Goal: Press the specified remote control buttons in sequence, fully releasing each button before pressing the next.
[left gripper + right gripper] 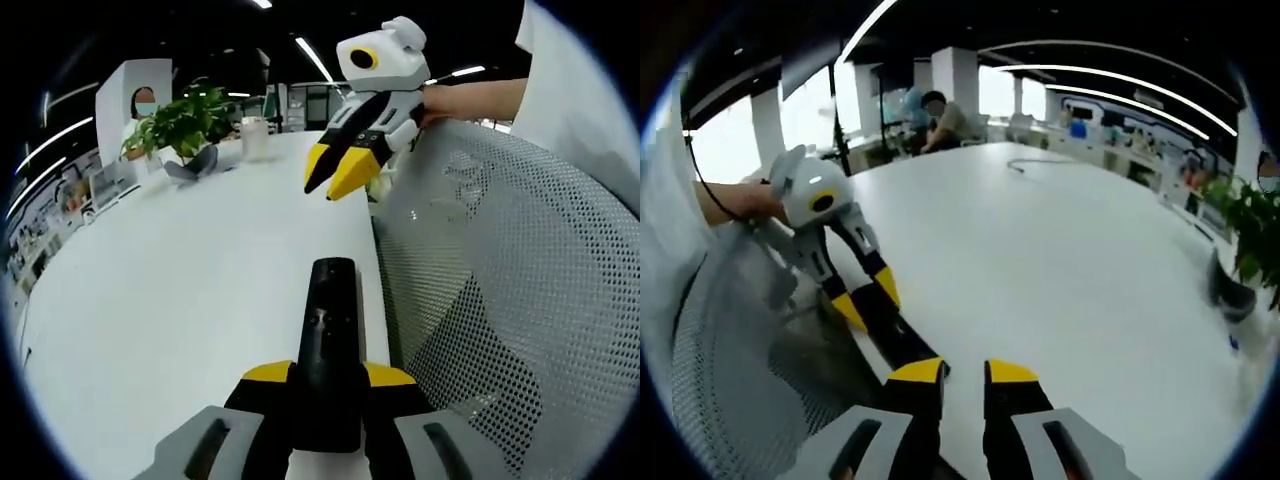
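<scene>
My left gripper (325, 385) clamps the near end of a slim black remote control (330, 330), holding it out over the white table (180, 300) so the buttons face up. My right gripper (340, 175) hovers beyond its far end, jaws narrowly parted, ready to press.

An open-plan office is shown. A large white table (170, 300) is seen under long ceiling strip lights (1110, 80), with a white mesh office chair (510, 290) beside it. A potted green plant (180, 125) is set at the table's far end. Desks and a seated person (940, 120) are seen behind.
</scene>
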`<state>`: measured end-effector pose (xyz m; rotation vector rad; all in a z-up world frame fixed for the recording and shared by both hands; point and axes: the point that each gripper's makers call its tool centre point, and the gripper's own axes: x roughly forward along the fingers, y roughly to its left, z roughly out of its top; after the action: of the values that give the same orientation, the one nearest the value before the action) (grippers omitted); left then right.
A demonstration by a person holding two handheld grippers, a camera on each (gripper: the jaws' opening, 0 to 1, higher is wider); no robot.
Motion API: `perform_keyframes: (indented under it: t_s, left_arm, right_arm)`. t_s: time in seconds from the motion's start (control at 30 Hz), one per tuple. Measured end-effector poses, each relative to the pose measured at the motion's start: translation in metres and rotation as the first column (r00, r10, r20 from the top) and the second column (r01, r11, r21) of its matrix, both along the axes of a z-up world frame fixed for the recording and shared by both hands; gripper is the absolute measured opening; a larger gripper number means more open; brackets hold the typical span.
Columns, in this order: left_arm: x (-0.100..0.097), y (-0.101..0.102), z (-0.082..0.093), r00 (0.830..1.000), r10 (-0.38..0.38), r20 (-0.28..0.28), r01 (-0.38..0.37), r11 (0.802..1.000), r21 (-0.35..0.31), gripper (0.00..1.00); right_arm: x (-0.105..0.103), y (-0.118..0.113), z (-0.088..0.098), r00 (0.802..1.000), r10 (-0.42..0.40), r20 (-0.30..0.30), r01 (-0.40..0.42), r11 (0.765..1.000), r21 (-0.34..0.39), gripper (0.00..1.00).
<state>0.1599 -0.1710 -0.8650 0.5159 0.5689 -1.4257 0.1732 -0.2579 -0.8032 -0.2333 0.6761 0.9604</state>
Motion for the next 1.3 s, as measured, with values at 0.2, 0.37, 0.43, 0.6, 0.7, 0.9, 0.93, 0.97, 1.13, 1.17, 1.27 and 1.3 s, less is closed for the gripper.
perform_keyframes:
  t_s: [0.2,0.37,0.43,0.6,0.7,0.9,0.93,0.97,1.13,1.17,1.27,1.3]
  left_arm:
    - [0.0,0.0,0.0,1.0,-0.002,0.0,0.002,1.0,-0.001,0.24]
    - [0.0,0.0,0.0,1.0,0.005,-0.004,-0.005,1.0,0.001,0.24]
    - [0.0,0.0,0.0,1.0,0.007,-0.006,-0.007,1.0,0.001,0.24]
    - [0.0,0.0,0.0,1.0,0.009,-0.007,-0.009,1.0,0.003,0.25]
    - [0.0,0.0,0.0,1.0,0.01,-0.008,-0.01,1.0,0.004,0.25]
    - [0.001,0.0,0.0,1.0,0.012,-0.009,-0.012,1.0,0.005,0.25]
    - [0.001,0.0,0.0,1.0,0.012,-0.009,-0.012,1.0,0.005,0.25]
    - [0.001,0.0,0.0,1.0,0.013,-0.009,-0.013,1.0,0.005,0.25]
    - [0.001,0.0,0.0,1.0,0.019,-0.017,-0.019,1.0,-0.001,0.25]
    - [0.001,0.0,0.0,1.0,0.02,-0.018,-0.02,1.0,-0.002,0.25]
    - [0.001,-0.001,0.0,1.0,0.021,-0.019,-0.021,1.0,-0.003,0.25]
    - [0.002,-0.001,0.0,1.0,0.02,-0.018,-0.02,1.0,-0.003,0.25]
  right_arm:
    - [-0.014,0.004,-0.018,0.983,0.178,-0.039,-0.182,0.972,-0.147,0.0]
    - [-0.017,0.012,-0.024,0.965,0.25,-0.078,-0.26,0.949,-0.18,0.0]
    - [-0.016,0.01,-0.028,0.956,0.283,-0.077,-0.293,0.929,-0.227,0.0]
    - [-0.017,0.012,-0.04,0.924,0.365,-0.112,-0.381,0.872,-0.305,0.0]
    - [-0.016,0.013,-0.045,0.913,0.392,-0.117,-0.408,0.848,-0.339,0.0]
    - [-0.012,0.014,-0.054,0.885,0.443,-0.142,-0.461,0.795,-0.394,0.0]
    - [-0.011,0.015,-0.055,0.878,0.458,-0.137,-0.471,0.781,-0.41,0.0]
    - [-0.01,0.016,-0.055,0.874,0.467,-0.132,-0.477,0.776,-0.413,0.0]
    - [-0.012,0.018,-0.056,0.839,0.522,-0.151,-0.527,0.714,-0.461,0.0]
    - [-0.012,0.017,-0.057,0.829,0.537,-0.154,-0.539,0.697,-0.473,0.0]
    - [-0.012,0.018,-0.058,0.814,0.557,-0.164,-0.557,0.67,-0.492,0.0]
    - [-0.012,0.018,-0.058,0.812,0.559,-0.167,-0.56,0.666,-0.494,0.0]
